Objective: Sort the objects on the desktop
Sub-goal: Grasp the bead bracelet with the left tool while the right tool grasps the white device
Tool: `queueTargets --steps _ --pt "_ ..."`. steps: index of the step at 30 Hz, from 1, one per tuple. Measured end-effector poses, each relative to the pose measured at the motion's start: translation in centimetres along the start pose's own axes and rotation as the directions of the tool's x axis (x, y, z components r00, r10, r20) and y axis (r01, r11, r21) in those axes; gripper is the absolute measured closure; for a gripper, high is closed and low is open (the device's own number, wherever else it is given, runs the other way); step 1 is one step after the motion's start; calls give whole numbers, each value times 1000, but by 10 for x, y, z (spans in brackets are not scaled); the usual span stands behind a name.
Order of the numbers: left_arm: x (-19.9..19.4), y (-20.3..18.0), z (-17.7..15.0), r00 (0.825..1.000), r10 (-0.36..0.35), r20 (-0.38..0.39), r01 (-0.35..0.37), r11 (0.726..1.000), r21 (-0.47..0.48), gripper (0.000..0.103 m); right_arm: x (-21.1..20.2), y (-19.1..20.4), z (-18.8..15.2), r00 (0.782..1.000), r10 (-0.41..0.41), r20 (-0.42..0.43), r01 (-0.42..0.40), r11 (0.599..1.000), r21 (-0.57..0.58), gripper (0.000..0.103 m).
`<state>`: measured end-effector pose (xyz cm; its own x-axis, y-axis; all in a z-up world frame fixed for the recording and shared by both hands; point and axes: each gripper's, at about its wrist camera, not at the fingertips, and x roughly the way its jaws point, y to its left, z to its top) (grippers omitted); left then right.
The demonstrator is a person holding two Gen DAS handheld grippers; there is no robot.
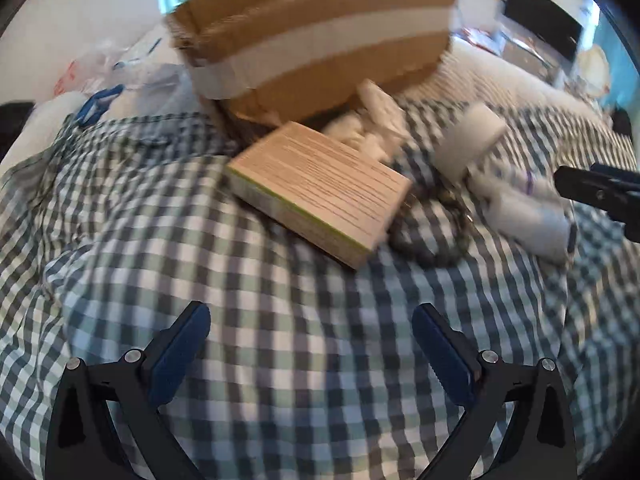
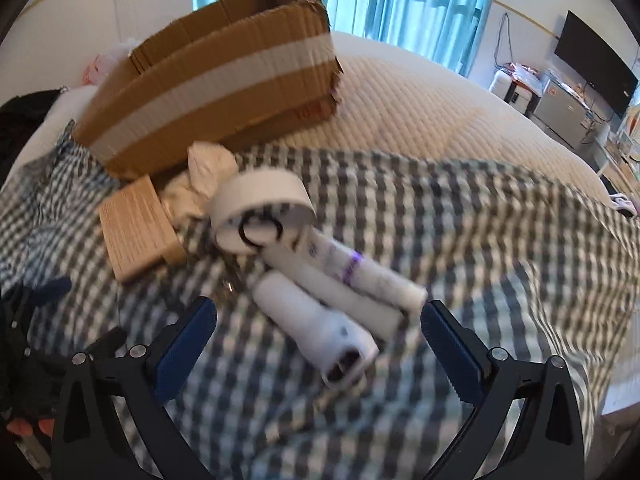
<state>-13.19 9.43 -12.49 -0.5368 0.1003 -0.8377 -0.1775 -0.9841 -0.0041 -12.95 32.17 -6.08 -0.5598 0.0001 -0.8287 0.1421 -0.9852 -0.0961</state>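
A checked cloth point(image 1: 280, 360) covers the bed. On it lie a flat tan box point(image 1: 320, 188) with printed text, crumpled white tissue point(image 1: 376, 120), a white tape roll point(image 1: 468, 140), a black ring point(image 2: 260, 232) and white tubes point(image 1: 528, 216). My left gripper point(image 1: 310, 316) hangs open over bare cloth, short of the tan box. My right gripper point(image 2: 318, 312) is open, and a white bottle point(image 2: 316, 328) lies on the cloth between its fingers with the pads off it. Just behind it lies a tube with purple print point(image 2: 352, 272). An open cardboard box point(image 2: 216, 80) stands behind the pile.
Plastic bags point(image 1: 92, 68) and a blue-handled item point(image 1: 96, 104) lie left of the cardboard box. Bare quilted mattress point(image 2: 420, 100) stretches to the right behind the cloth. A TV point(image 2: 592, 60) and shelves stand at the far wall. The other gripper shows at the frame edge point(image 1: 600, 188).
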Motion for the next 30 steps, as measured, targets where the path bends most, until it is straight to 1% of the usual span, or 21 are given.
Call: queueTargets --steps 1,3,7,8,10,11,12,13,14,15,16,17,21,23,25,27,30 --pt "0 -3 -1 1000 -2 -2 2 1000 9 0 2 3 -1 1000 4 -7 -4 1000 -9 0" --pt "0 -8 -4 1000 -24 -11 24 999 22 0 12 7 -1 999 10 -46 -12 999 -36 1" --pt "-1 -9 -7 999 -34 -29 35 999 29 0 22 26 0 996 -59 -60 49 987 -152 1" --pt "-1 -9 -8 999 -38 -31 38 999 29 0 25 29 -1 996 -62 -69 50 985 -164 1" --pt "-1 -8 -8 999 -43 -34 44 999 21 0 37 29 -4 991 -67 -118 46 984 -172 1" --pt "-1 -8 -8 998 -44 -36 44 999 16 0 42 27 -5 988 -72 -135 49 984 -169 4" --pt "-1 -8 -8 998 -44 -37 45 999 14 0 50 23 -6 983 -68 -170 42 987 -152 9" --pt "-1 -8 -8 998 -44 -36 45 999 13 0 56 19 -7 979 -69 -194 42 990 -137 19" --pt "-1 -8 -8 998 -42 -37 43 999 14 0 62 15 -8 973 -77 -218 52 992 -118 25" --pt "-1 -9 -9 999 -38 -39 39 999 16 0 64 12 -9 970 -76 -231 53 993 -105 30" --pt "0 -9 -10 999 -34 -41 35 999 17 0 66 9 -9 967 -72 -243 51 995 -91 42" --pt "1 -9 -9 999 -31 -42 32 999 19 0 66 7 -10 966 -61 -250 44 996 -73 47" --pt "1 -12 -9 999 -20 -47 21 1000 22 0 55 1 -12 974 -30 -224 23 999 -34 47" --pt "1 -12 -9 999 -18 -51 19 1000 20 0 42 -3 -14 982 -10 -190 9 1000 -4 47" --pt "0 -13 -7 998 -22 -52 23 1000 16 0 22 -11 -16 991 0 -135 6 999 44 47" --pt "-1 -15 -4 998 -45 -44 45 999 5 0 7 -20 -18 995 17 -98 -9 996 84 47" --pt "-1 -23 4 993 -113 -32 113 994 -8 0 -7 -35 -22 997 54 -62 -45 989 140 47"
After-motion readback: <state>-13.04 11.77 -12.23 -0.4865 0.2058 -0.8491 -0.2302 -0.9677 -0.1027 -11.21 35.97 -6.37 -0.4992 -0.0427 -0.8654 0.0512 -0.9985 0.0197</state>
